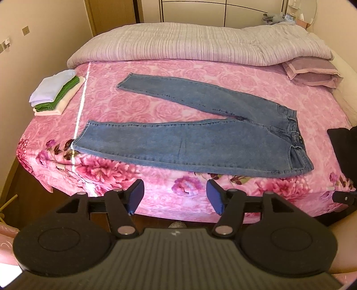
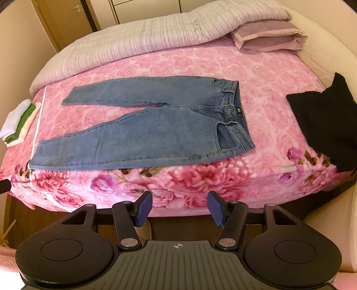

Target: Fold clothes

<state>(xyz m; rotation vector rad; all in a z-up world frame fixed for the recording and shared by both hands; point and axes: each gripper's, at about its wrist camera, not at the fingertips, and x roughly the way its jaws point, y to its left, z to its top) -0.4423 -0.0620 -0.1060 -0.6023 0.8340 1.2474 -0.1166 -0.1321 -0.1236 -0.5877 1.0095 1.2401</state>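
While the left gripper point(image 1: 175, 196) hangs wide open and empty off the bed's near edge, blue jeans point(image 1: 200, 138) lie flat on the pink floral blanket point(image 1: 156, 73), legs spread toward nine o'clock, folded clothes point(image 1: 55, 93) at ten, striped quilt point(image 1: 189, 42) at twelve.

Right wrist view: right gripper point(image 2: 179, 208) equally wide, empty; black garment point(image 2: 328, 120) at three o'clock, wooden door point(image 2: 67, 20) at eleven.
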